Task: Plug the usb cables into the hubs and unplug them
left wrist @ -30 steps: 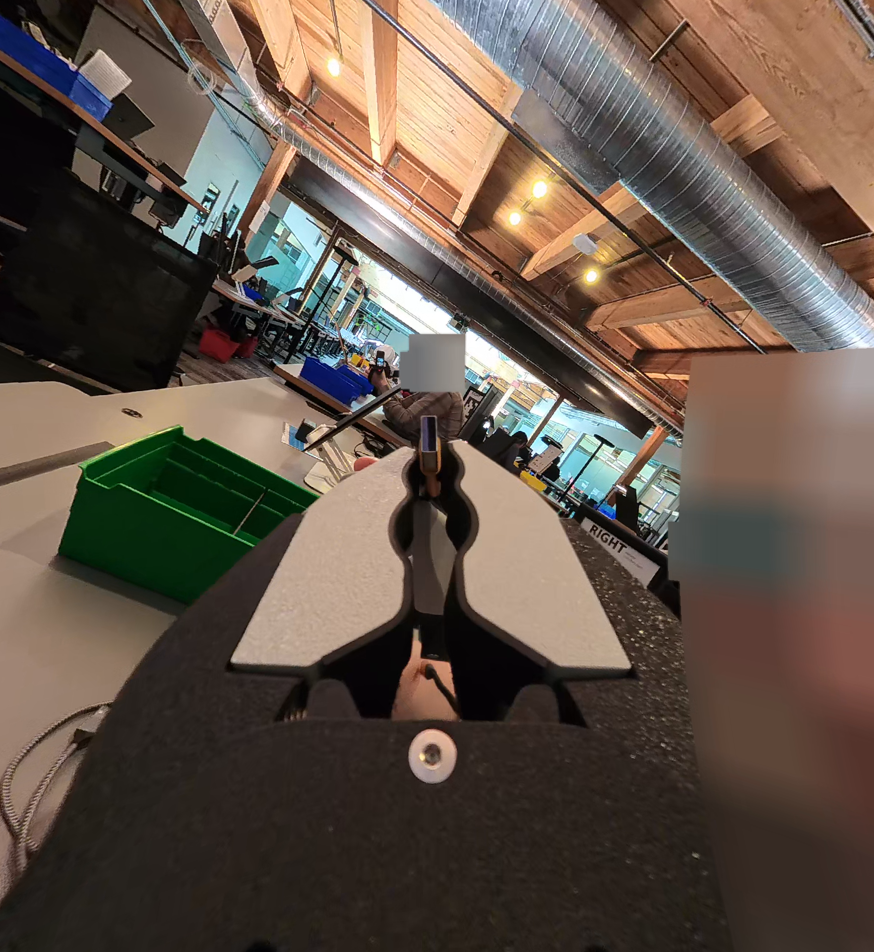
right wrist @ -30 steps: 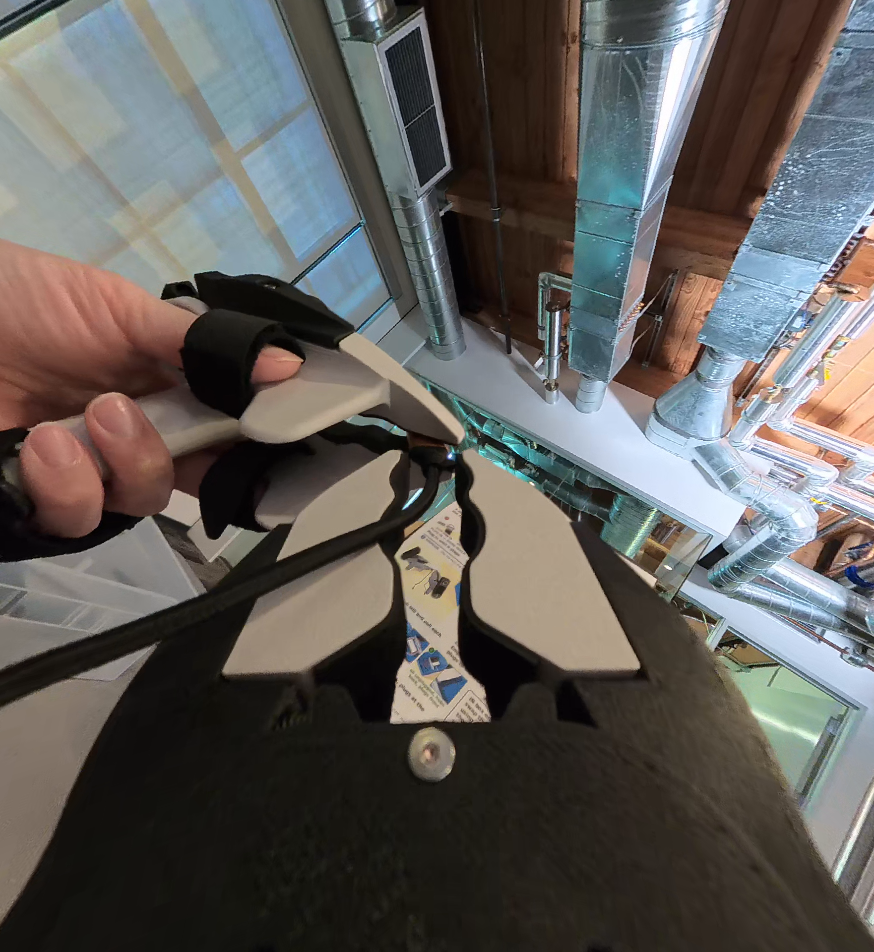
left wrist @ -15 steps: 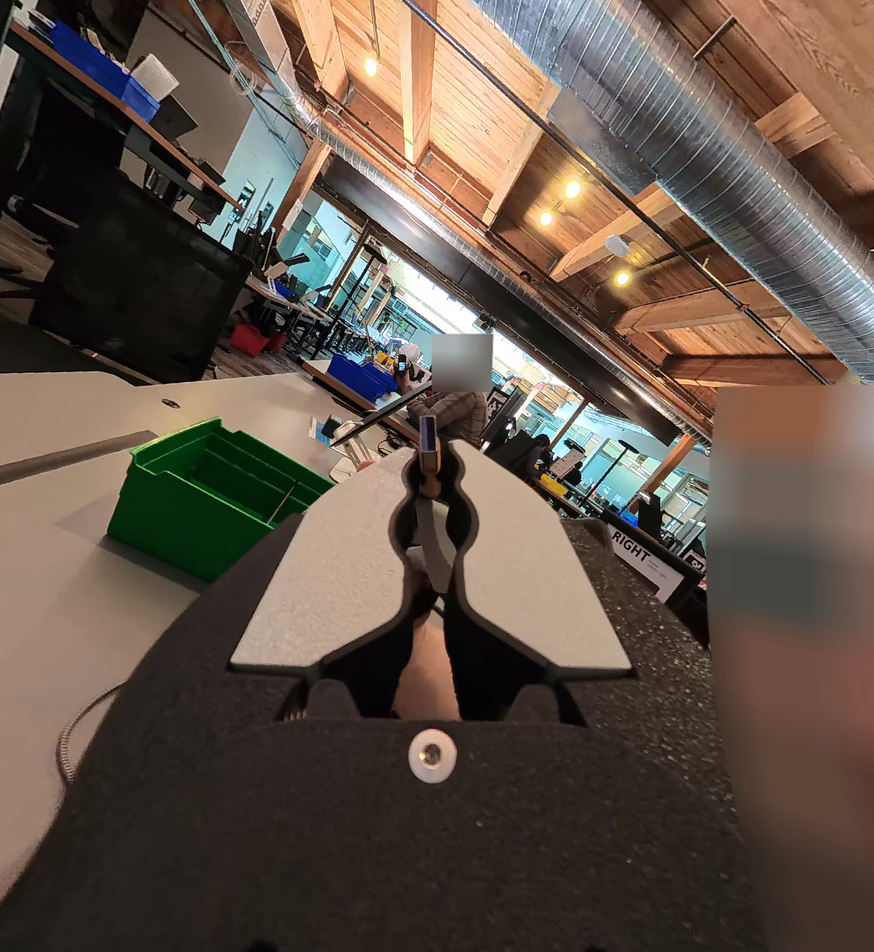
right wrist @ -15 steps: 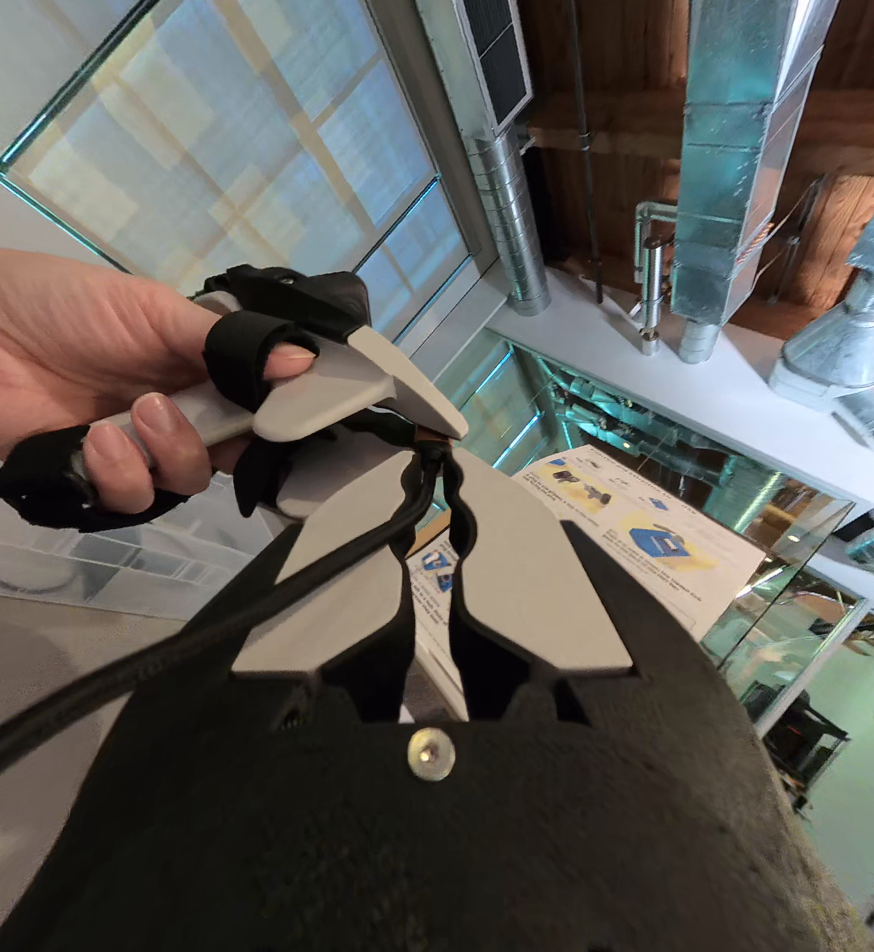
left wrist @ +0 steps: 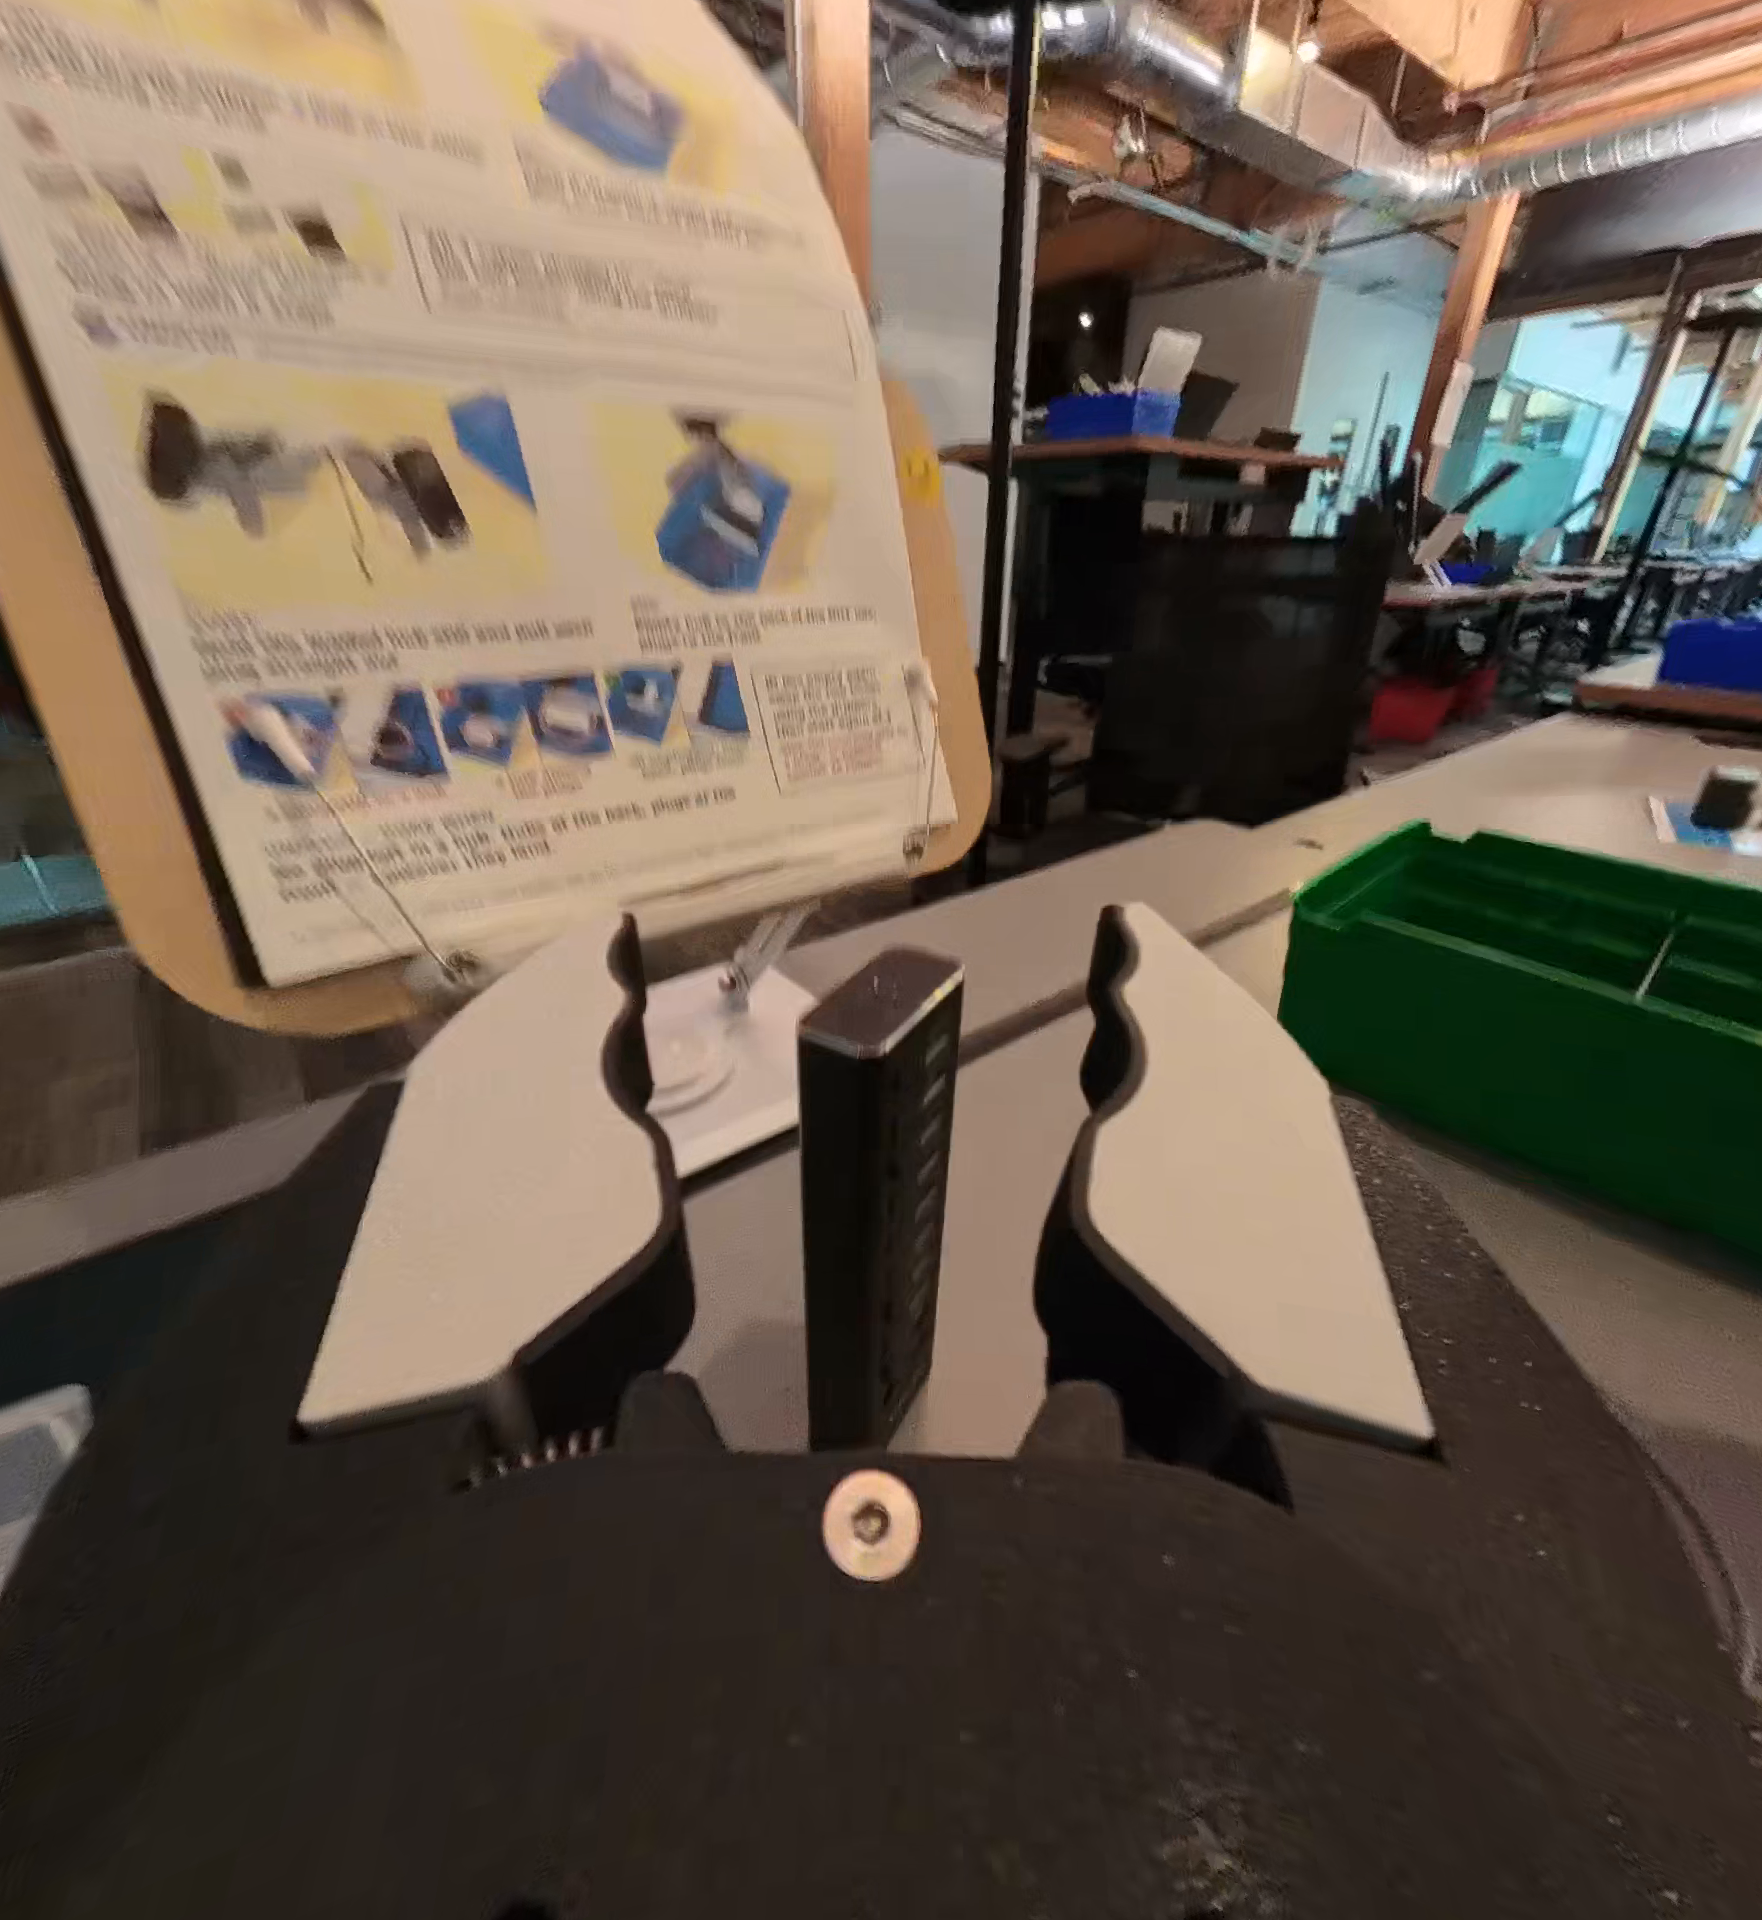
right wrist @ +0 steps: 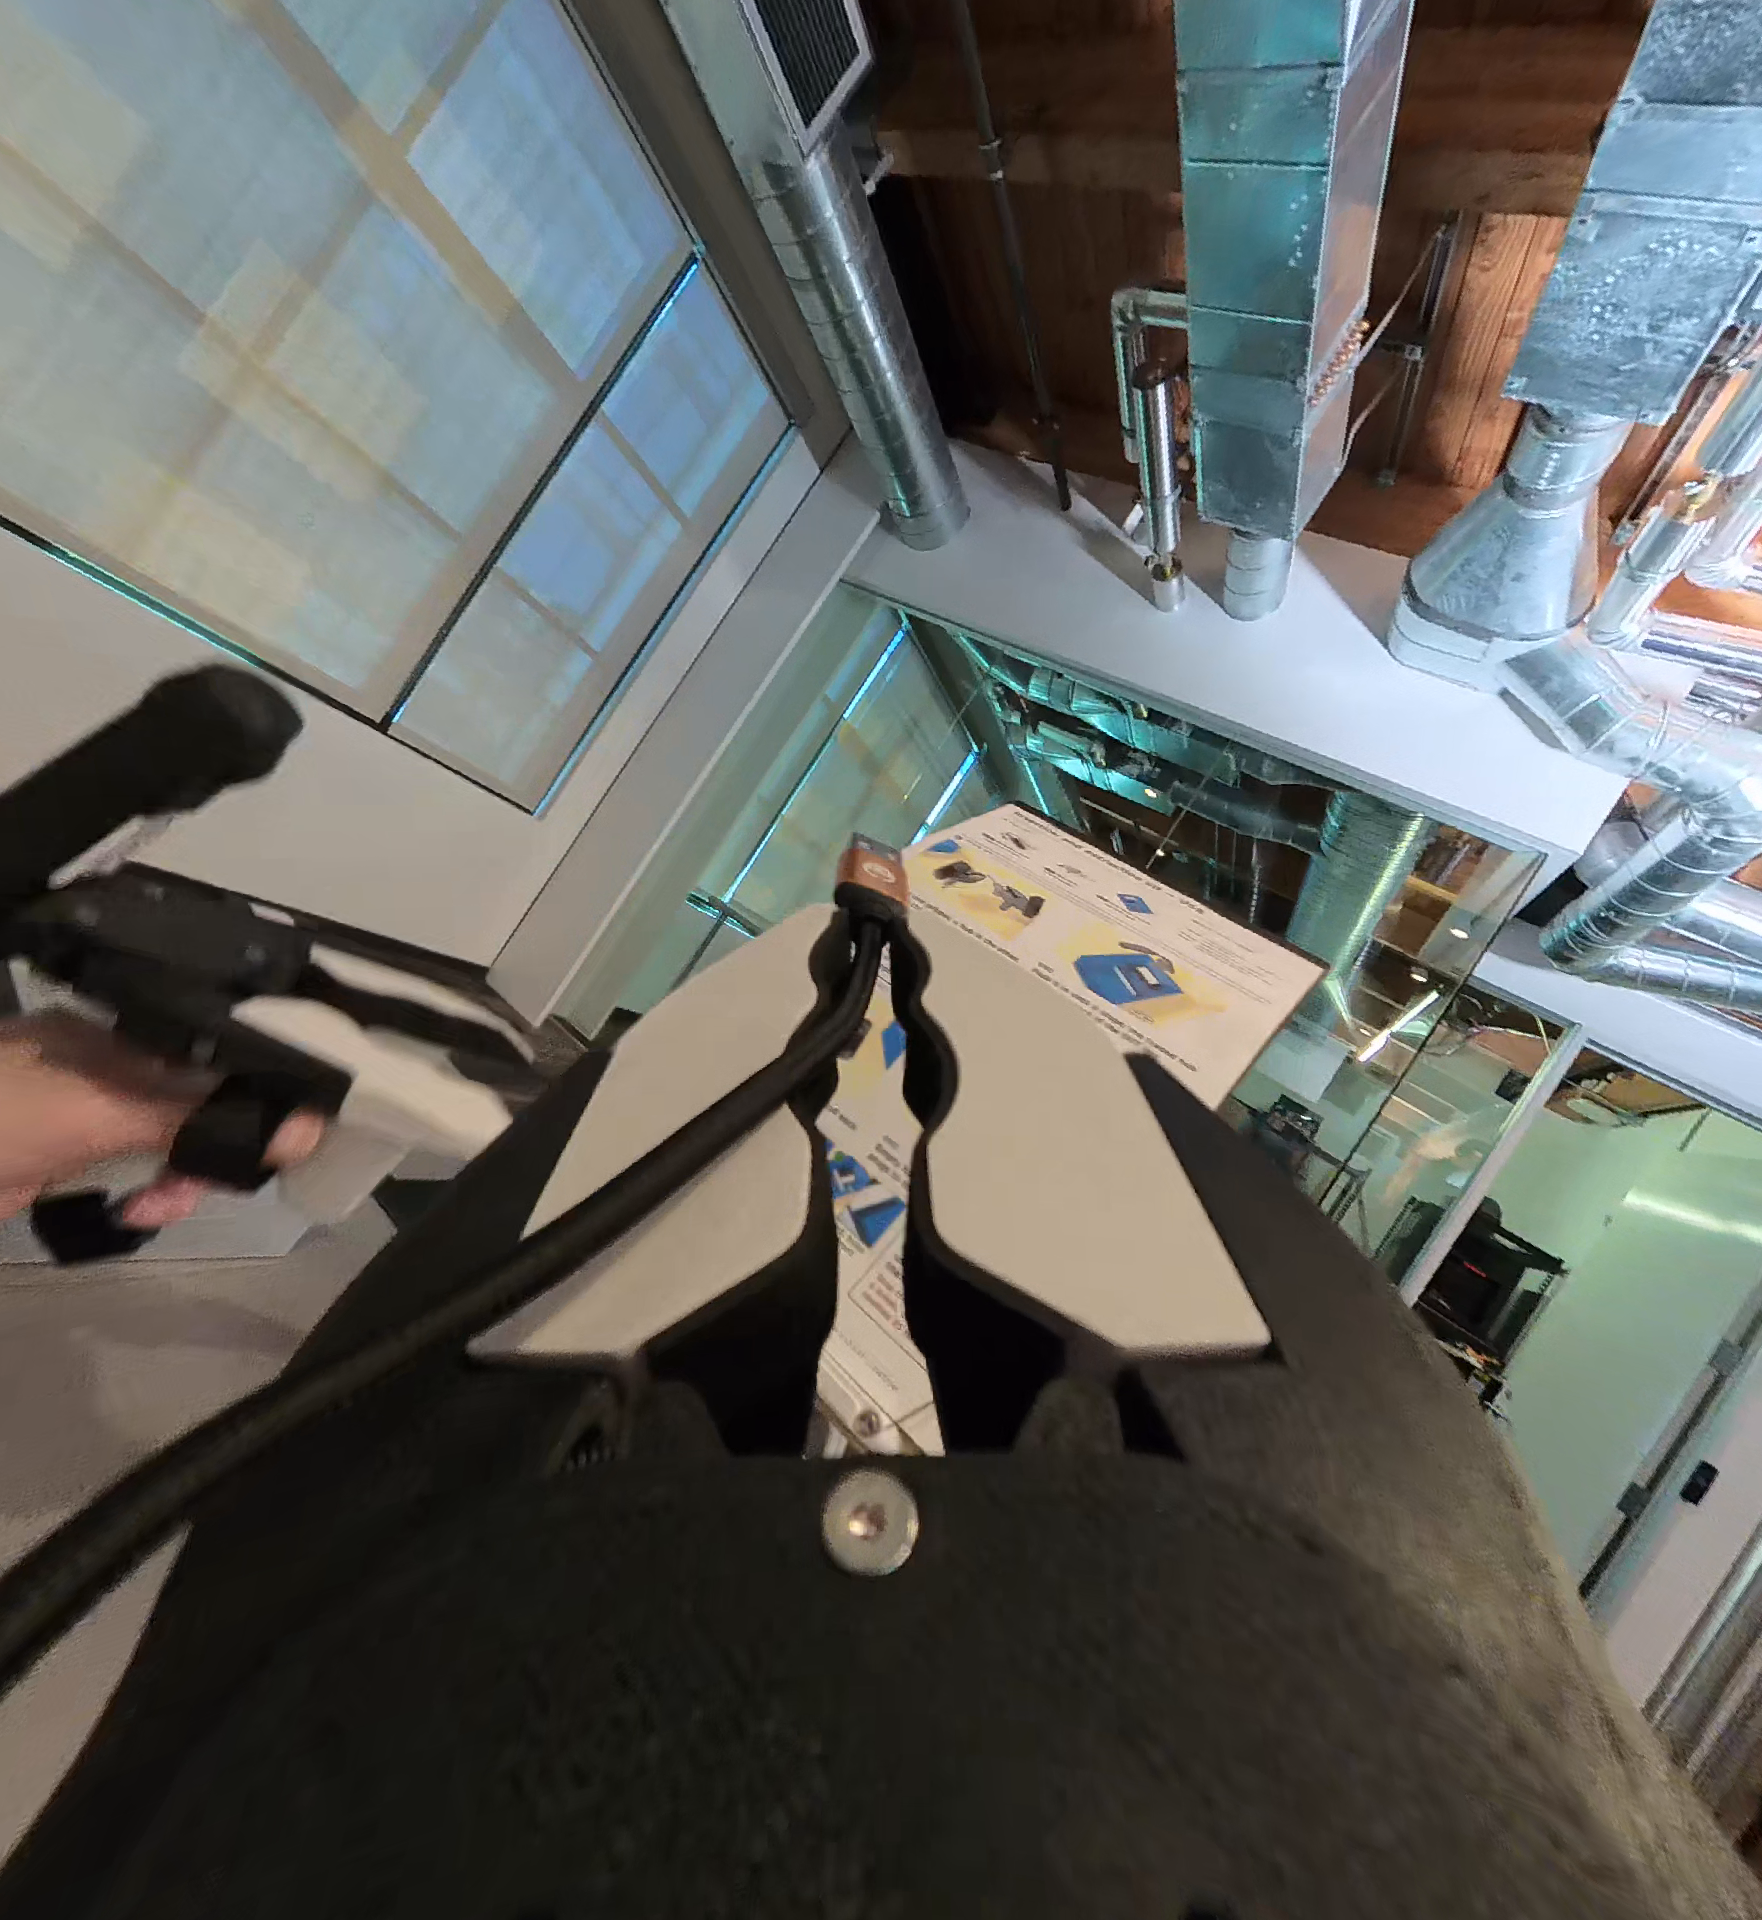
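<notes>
A black USB hub (left wrist: 877, 1195) stands upright on the grey table (left wrist: 1542, 790), its row of ports facing right. My left gripper (left wrist: 872, 930) is open, with a finger on each side of the hub and not touching it; the gripper body hides the hub's base. My right gripper (right wrist: 872, 935) is tilted up towards the ceiling and shut on a black USB cable (right wrist: 648, 1174). The cable's copper-coloured plug (right wrist: 872, 873) sticks out past the fingertips. The cable trails off to the lower left.
A green divided bin (left wrist: 1542, 1049) sits on the table right of the hub. An instruction board on a stand (left wrist: 461, 499) rises behind left; it also shows in the right wrist view (right wrist: 1116, 935). A hand (right wrist: 46, 1132) holding the other gripper is at left.
My left gripper let go of the USB plug, opened and swung down around the hub. My right gripper now holds the cable alone, with the plug past its tips.
</notes>
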### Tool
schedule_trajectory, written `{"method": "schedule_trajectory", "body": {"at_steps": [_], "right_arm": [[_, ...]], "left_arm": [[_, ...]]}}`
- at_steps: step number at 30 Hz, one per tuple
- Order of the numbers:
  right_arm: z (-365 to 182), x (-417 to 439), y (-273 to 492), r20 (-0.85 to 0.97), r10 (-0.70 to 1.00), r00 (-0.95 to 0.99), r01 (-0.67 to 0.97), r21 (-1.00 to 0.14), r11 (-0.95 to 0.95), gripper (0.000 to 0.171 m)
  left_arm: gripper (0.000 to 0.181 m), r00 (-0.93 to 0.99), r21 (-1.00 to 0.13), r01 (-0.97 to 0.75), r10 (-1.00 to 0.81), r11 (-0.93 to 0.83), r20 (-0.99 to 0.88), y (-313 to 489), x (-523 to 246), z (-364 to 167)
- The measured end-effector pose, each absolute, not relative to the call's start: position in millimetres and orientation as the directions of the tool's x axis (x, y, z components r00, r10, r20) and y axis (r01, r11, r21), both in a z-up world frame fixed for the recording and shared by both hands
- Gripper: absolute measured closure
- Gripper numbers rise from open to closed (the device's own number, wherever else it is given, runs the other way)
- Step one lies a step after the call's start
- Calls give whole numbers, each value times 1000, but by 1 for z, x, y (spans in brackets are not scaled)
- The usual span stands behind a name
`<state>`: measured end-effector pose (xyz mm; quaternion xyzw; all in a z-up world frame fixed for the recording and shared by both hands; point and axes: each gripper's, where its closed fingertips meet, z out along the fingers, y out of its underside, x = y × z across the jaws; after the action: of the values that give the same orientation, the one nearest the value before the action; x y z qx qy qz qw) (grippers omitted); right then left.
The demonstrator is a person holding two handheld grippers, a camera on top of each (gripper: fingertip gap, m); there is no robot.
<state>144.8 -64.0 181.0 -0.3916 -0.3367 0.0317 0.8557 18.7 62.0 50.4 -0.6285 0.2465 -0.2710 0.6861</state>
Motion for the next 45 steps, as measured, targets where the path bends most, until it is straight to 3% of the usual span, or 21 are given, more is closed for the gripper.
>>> {"method": "schedule_trajectory", "body": {"at_steps": [4,10,11,12,13,19,26,45], "right_arm": [[179,152,-55,562,307,768,247,-703,667,163],[154,143,-28,511,391,765,232,-786,574,163],[146,138,-21,474,433,767,201,-818,539,163],[136,134,-13,434,472,767,174,-849,498,163],[126,129,-6,397,504,767,152,-876,458,163],[90,107,11,270,577,771,88,-942,324,163],[95,90,-5,376,509,774,189,-905,381,163],[97,96,-3,401,477,782,250,-903,349,163]], "left_arm": [[97,688,-996,-6,-724,-84,57,86,36,-23],[106,615,-983,29,-772,-182,161,113,52,-50],[115,546,-972,33,-811,-231,211,110,60,-57],[136,451,-957,8,-853,-290,262,101,69,-65],[142,385,-941,-3,-869,-339,311,96,75,-69],[150,464,-945,68,-828,-321,315,87,64,-38],[150,494,-973,168,-841,-156,220,53,67,33],[151,471,-981,189,-872,-47,132,29,85,50]]}}
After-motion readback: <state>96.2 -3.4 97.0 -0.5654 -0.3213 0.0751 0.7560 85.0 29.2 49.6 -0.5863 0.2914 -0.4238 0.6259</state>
